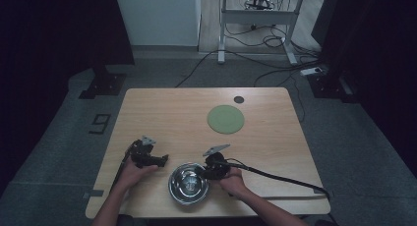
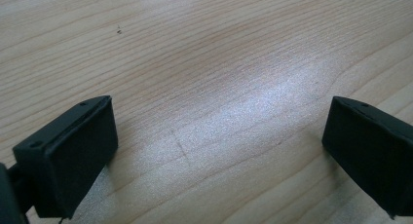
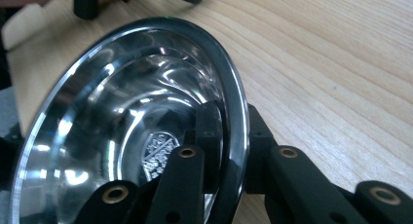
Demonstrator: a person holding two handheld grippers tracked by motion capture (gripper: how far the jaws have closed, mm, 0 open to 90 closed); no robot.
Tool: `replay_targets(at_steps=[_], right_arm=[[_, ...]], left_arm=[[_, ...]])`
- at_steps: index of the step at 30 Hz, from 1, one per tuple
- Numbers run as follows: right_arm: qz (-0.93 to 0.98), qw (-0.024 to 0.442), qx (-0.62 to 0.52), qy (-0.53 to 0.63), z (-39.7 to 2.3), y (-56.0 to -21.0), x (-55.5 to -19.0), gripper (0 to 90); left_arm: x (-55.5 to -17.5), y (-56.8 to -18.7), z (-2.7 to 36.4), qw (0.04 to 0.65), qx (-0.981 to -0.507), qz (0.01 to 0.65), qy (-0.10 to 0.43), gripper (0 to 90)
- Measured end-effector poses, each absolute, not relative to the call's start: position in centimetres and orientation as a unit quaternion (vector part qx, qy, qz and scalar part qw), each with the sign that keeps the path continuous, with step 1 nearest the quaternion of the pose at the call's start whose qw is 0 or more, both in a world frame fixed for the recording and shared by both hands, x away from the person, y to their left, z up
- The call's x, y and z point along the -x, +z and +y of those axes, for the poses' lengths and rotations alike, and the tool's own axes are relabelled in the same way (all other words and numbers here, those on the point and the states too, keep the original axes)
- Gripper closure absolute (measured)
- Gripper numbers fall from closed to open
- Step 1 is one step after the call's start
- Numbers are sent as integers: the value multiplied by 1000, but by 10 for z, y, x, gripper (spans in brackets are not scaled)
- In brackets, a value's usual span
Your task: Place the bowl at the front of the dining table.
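At the near edge of the wooden table, a shiny steel bowl is seen resting just in front of the person, between the two hands. The right gripper is held by the right hand at the bowl's right side, and in the right gripper view its jaws are seen clamped on the rim of the bowl, one jaw inside the polished wall and the other outside it. A stamped mark is visible on the bowl's bottom in that view, and the bowl appears tilted against the table there. A black cable is trailed from the right gripper toward the table's right edge. To the left of the bowl, the left gripper is held by the left hand, close to the bowl but apart from it. In the left gripper view its jaws are seen spread wide apart over bare wood, with nothing between them. Farther back, right of the table's centre, a flat green round plate is laid, well apart from the bowl. Beyond it, near the far edge, a small dark round hole is set in the tabletop. Past the table, grey floor, loose cables and the legs of a white desk are seen.
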State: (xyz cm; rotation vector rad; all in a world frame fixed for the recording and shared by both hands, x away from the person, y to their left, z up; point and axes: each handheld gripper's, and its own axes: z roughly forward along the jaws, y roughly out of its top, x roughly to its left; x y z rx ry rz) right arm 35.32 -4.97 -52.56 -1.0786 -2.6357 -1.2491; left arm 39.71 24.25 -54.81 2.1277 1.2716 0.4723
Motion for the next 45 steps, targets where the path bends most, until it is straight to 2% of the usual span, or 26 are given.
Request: replay_targets(at_steps=[4,20,31,45], right_arm=[[-843,25,346,-412,-51,-522,-353,843],[-825,10,355,-439,-64,-510,-359,850],[-805,-18,381,-455,-88,-499,-370,851],[-800,-30,385,-459,-91,-495,-373,850]], left_arm=[[-397,-548,243,304,-804,480,178,0],[-397,-548,243,304,-803,480,178,0],[-397,-548,242,305,-803,480,178,0],[-397,-548,243,304,-803,480,178,0]])
